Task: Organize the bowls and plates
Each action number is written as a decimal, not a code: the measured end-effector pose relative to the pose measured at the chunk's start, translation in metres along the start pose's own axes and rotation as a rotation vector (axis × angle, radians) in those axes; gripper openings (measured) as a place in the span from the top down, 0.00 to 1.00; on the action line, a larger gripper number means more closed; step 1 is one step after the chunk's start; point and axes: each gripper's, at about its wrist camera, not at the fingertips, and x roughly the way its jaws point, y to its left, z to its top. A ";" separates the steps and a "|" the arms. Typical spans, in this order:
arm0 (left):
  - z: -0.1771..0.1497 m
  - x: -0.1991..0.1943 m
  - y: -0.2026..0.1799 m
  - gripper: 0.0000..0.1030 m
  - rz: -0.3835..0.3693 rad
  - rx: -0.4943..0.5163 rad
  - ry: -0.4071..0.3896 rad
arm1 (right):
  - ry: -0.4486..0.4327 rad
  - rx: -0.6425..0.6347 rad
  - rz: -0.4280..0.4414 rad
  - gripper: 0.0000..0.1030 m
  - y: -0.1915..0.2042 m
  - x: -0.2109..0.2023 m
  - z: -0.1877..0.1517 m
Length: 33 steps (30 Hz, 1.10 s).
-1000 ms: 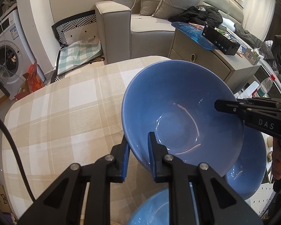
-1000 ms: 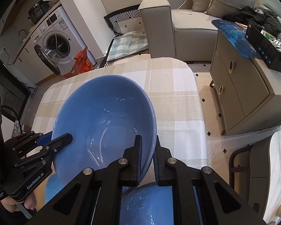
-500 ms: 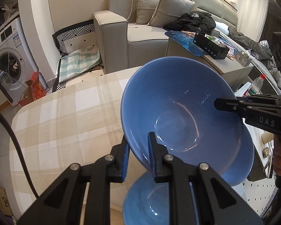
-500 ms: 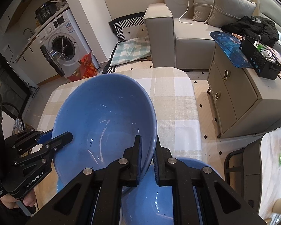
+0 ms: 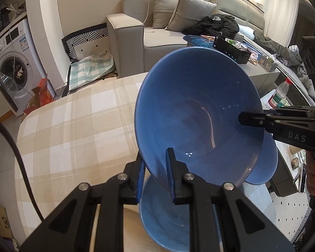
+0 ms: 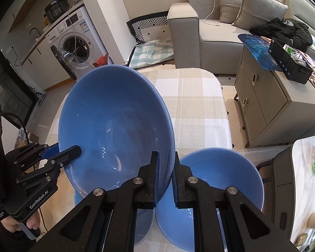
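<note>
A large blue bowl point(image 5: 195, 113) point(image 6: 115, 126) is held in the air above the checked tablecloth by both grippers. My left gripper point(image 5: 155, 172) is shut on its near rim; it also shows in the right wrist view point(image 6: 69, 153) at the bowl's left rim. My right gripper point(image 6: 165, 176) is shut on the opposite rim and shows in the left wrist view point(image 5: 252, 119). A second blue bowl point(image 6: 216, 184) point(image 5: 163, 216) sits on the table below, and a third blue bowl point(image 5: 264, 163) point(image 6: 79, 197) lies partly hidden under the held one.
The table with its beige checked cloth point(image 5: 73, 130) point(image 6: 199, 109) stretches ahead. Beyond it stand a grey sofa point(image 5: 136, 31), a washing machine point(image 5: 8, 63) and a beige cabinet point(image 6: 266, 96). A water bottle point(image 5: 280, 93) stands at right.
Both grippers have lifted the large bowl higher above the table. The two bowls underneath now show more fully below it.
</note>
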 end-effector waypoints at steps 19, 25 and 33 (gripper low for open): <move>-0.042 -0.036 0.007 0.83 0.001 0.000 -0.004 | 0.015 -0.058 0.020 0.89 0.036 -0.018 -0.037; -0.056 -0.041 0.007 0.83 0.009 0.007 0.000 | 0.039 -0.073 0.027 0.89 0.043 -0.017 -0.053; -0.074 -0.042 0.004 0.83 0.009 0.018 0.028 | 0.090 -0.092 0.024 0.88 0.049 -0.013 -0.065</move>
